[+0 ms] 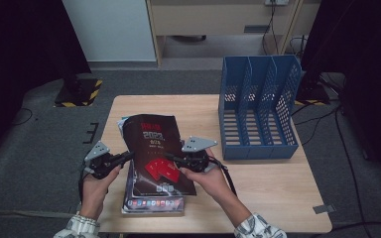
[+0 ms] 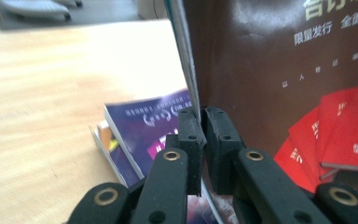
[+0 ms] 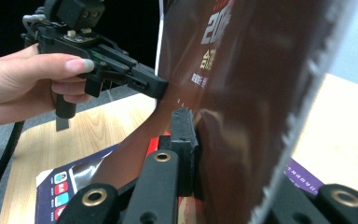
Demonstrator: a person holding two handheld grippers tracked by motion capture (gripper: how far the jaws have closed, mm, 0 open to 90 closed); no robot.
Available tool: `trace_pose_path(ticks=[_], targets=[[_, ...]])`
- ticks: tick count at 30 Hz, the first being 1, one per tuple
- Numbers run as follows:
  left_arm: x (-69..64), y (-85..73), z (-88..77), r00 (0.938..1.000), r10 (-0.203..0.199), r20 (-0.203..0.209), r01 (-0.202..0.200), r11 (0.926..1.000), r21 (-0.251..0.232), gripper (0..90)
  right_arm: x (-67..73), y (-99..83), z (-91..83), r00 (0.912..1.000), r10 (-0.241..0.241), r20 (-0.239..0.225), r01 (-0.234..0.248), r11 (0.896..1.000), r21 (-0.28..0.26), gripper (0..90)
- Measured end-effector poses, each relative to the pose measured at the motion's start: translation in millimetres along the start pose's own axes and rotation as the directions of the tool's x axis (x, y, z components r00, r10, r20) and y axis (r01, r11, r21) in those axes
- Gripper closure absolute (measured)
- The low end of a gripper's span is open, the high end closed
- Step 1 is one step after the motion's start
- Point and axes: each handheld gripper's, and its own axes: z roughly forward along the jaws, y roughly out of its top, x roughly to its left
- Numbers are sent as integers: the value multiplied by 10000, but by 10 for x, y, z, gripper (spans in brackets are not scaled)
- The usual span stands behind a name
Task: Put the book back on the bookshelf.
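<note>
A dark brown magazine with red booklets printed on its cover is lifted off a stack of magazines on the wooden table. My left gripper is shut on its left edge, and the left gripper view shows both pads pinching that edge of the brown cover. My right gripper is shut on the right edge. In the right gripper view the cover stands tilted between my jaws, with the far jaw hidden behind it. The left gripper bites the opposite edge there.
A blue file rack with three slots stands at the table's back right. A purple-covered magazine tops the stack below. Bare tabletop lies front right and back left. Grey floor and cables surround the table.
</note>
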Motion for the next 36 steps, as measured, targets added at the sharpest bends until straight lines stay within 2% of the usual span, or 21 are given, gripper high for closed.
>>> trace_pose_path(ticks=[1,3,6,8,12,19,21,24,29,31,32,34,36], targets=[[-25,42,-44,9996,193,-227,-198,9995,-259,858,1,14,-4,10000,-59,-42,58,10000,-60,819],[-40,74,-74,9985,334,-424,-351,9986,-396,860,10,28,-4,9999,-145,-26,145,9998,-113,816],[-43,101,-98,9979,368,-528,-397,9977,-551,862,29,59,8,9994,-338,79,340,9991,-266,816],[-60,145,-149,9963,478,-719,-539,9948,-859,863,42,85,8,9989,-458,79,461,9982,-383,815],[-66,146,-170,9957,658,-658,-714,9937,-866,865,68,88,8,9965,-826,118,829,9962,-276,782],[-83,133,-215,9949,876,-490,-924,9901,-1057,867,105,124,10,9967,-791,-168,786,9965,-297,674],[-106,139,-217,9944,959,-443,-1004,9887,-1116,866,116,143,11,9974,-647,-307,635,9972,-396,650],[-110,140,-213,9948,922,-431,-965,9889,-1128,866,134,164,12,9971,-704,-272,693,9968,-404,668],[-117,138,-207,9945,963,-422,-1006,9882,-1152,865,113,149,20,9980,-630,29,631,9977,-229,802],[-112,137,-202,9954,858,-428,-904,9887,-1199,860,100,148,16,9988,-478,57,479,9986,-235,830],[-102,134,-194,9965,700,-465,-755,9889,-1281,845,102,145,15,9989,-467,57,469,9985,-279,843],[-74,121,-181,9979,278,-593,-362,9886,-1462,751,112,142,13,9994,-354,-16,353,9985,-425,855],[-39,103,-169,9951,-134,-983,-23,9876,-1570,525,139,165,7,9986,-534,14,534,9971,-534,863]])
